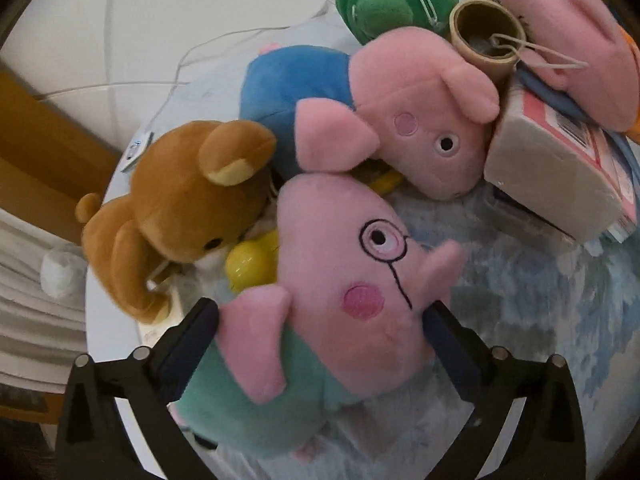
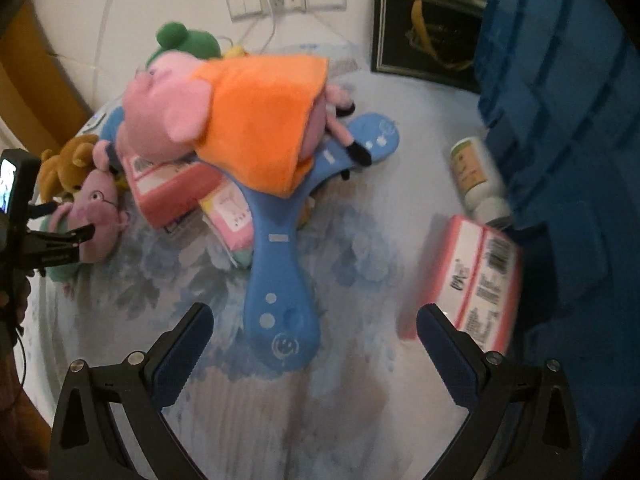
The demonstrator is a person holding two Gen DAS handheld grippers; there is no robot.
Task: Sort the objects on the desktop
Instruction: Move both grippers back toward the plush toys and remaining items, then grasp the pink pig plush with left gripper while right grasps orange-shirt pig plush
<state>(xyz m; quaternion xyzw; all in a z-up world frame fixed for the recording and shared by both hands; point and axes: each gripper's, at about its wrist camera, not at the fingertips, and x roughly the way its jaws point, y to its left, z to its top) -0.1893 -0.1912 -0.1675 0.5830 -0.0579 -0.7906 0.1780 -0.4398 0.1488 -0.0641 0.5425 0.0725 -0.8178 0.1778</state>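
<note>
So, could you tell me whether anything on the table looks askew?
Yes: the pig toy in the orange dress lies tipped on a pink box and a blue paddle, and a bottle lies on its side.

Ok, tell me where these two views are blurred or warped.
Left wrist view: fisheye bends the edges; the pig with glasses between the left gripper fingers is slightly soft. Right wrist view: motion blur smears the blue crate and bottle.

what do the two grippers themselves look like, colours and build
Both match: the left gripper and right gripper have black, angular frames with cut-out slots and silver round bolts at the joints. Each finger ends in a dark navy pad with a fine ribbed texture. In the right wrist view, the left gripper carries a small lit screen.
</note>
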